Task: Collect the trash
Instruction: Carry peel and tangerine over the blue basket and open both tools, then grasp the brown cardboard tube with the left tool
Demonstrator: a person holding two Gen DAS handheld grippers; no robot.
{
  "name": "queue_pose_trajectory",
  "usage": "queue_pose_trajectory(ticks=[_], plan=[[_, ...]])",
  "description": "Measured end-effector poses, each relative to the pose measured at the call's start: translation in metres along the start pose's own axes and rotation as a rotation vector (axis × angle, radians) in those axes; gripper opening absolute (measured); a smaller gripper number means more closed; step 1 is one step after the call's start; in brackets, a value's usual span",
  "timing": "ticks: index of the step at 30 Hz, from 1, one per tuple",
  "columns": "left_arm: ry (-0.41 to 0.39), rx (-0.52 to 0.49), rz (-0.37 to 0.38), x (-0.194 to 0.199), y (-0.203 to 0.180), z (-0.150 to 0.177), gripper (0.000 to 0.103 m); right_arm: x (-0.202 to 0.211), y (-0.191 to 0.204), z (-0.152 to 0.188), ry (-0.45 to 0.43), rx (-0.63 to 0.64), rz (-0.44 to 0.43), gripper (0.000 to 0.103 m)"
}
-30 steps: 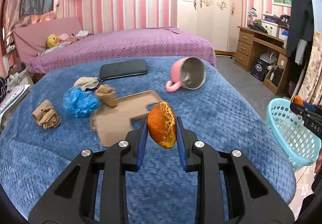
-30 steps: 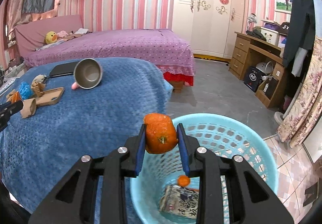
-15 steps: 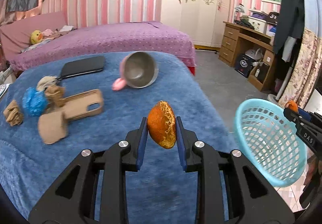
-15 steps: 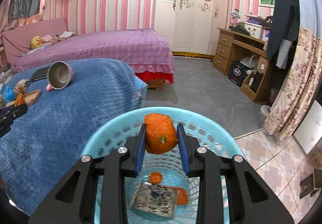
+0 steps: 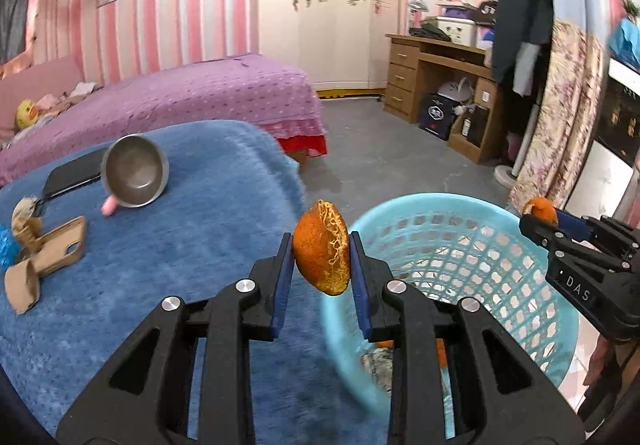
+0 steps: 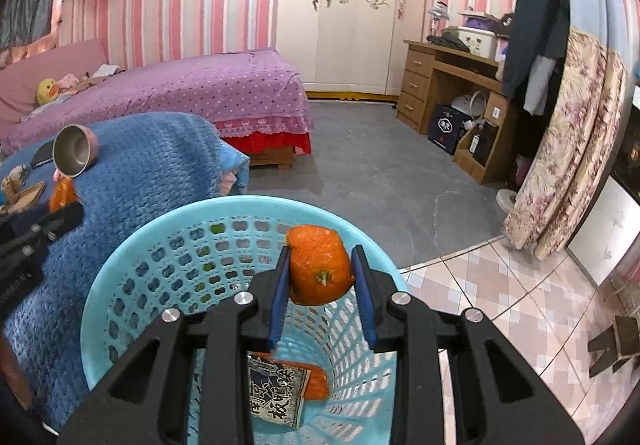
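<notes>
My left gripper is shut on a piece of orange peel, held at the near left rim of the light blue basket. My right gripper is shut on another piece of orange peel, directly over the basket's mouth. Inside the basket lie a printed wrapper and an orange scrap. In the left wrist view the right gripper shows at the basket's far right rim; in the right wrist view the left gripper shows at the left over the blanket.
On the blue blanket lie a tipped pink cup, a black phone, a tan phone case, crumpled brown paper and a blue scrap. Beyond are a purple bed, wooden desk and floral curtain.
Both grippers carried their peels rightward off the blanket toward the basket. The right one went from the basket's near rim to over its mouth; the left one reached the basket's rim.
</notes>
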State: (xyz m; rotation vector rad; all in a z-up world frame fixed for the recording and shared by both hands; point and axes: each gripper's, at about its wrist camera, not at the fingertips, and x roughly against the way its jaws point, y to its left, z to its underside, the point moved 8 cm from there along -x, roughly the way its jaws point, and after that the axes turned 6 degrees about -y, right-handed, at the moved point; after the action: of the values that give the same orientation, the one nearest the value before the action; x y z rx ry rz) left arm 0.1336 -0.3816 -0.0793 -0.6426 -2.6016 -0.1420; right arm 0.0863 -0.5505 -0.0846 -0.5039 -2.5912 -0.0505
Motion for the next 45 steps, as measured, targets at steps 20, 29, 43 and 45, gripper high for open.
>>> queue_pose_trajectory(ticks=[20, 29, 43, 45], plan=[[-0.069, -0.004, -0.01, 0.006, -0.011, -0.012, 0.092, -0.004, -0.011, 0.004, 0.008, -0.048, -0.001, 0.03], [-0.066, 0.039, -0.077, 0.014, 0.029, -0.015, 0.097, -0.001, 0.0, -0.001, -0.012, -0.037, -0.007, 0.031], [-0.072, 0.068, -0.16, 0.038, 0.089, -0.013, 0.097, 0.005, 0.022, -0.013, -0.042, -0.048, 0.009, 0.085], [-0.075, 0.074, -0.168, 0.044, 0.1, -0.014, 0.097, 0.005, 0.028, -0.015, -0.042, -0.047, 0.005, 0.086]])
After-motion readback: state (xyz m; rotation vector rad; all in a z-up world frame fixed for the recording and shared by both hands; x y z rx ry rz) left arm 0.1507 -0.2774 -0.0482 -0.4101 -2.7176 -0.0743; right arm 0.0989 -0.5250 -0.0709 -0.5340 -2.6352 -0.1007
